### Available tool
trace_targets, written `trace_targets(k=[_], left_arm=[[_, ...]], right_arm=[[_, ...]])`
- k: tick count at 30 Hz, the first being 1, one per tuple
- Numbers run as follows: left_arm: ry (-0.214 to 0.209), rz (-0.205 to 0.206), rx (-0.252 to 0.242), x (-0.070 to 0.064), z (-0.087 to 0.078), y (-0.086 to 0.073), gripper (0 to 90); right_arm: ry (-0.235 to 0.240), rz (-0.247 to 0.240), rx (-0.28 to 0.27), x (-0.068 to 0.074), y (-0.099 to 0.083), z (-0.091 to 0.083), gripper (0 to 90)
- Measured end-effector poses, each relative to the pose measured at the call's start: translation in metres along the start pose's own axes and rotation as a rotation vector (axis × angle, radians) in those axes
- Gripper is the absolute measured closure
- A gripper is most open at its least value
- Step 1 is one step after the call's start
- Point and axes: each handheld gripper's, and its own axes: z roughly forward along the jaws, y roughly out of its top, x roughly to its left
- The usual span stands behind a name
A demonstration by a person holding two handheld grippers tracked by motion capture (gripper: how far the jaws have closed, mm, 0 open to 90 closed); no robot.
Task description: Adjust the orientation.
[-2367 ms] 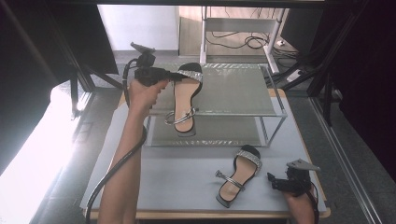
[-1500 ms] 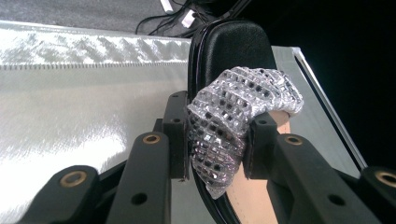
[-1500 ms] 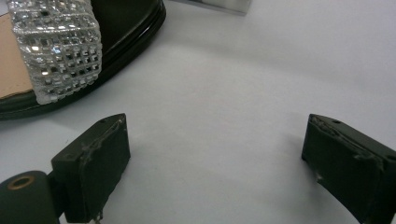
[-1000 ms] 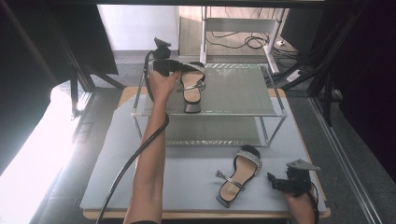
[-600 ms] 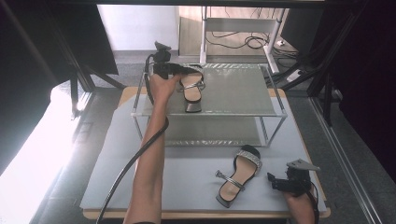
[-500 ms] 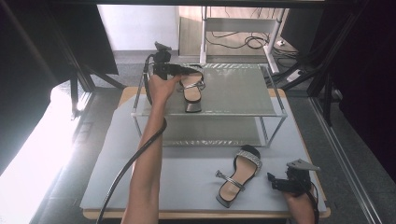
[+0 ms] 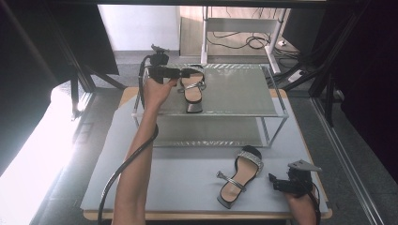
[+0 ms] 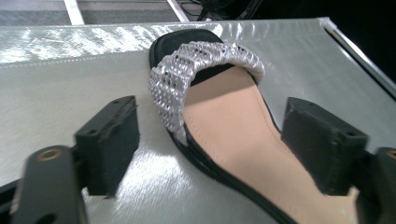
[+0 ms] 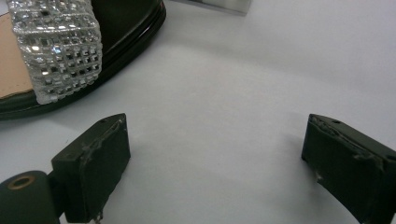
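My left gripper has carried one sandal onto the rack's top shelf at eleven o'clock; jaws now spread, released. Its mate waits at five o'clock beside my spread right gripper.

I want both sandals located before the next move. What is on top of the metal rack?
One sandal lies flat on the rack's top shelf, with the open left gripper at its toe end. The lower shelf is partly covered; nothing visible there.

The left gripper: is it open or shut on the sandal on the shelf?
Open. The left gripper has its jaws spread either side of the sandal, with gaps showing.
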Motion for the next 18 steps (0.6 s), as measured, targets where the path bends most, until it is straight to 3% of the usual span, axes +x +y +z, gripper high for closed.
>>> trace_targets(k=[10,15,18], left_arm=[[0.098,0.087,-0.001,-0.002,-0.022,-0.007,3.6],[0.123,0.121,-0.025,-0.002,-0.037,-0.012,1.0],[0.130,0.140,-0.013,-0.002,-0.043,-0.016,0.4]], right_arm=[[0.000,0.000,0.000,0.000,0.000,0.000,7.2],[0.000,0.001,0.000,0.000,0.000,0.000,7.2],[0.000,0.002,0.001,0.000,0.000,0.000,7.2]])
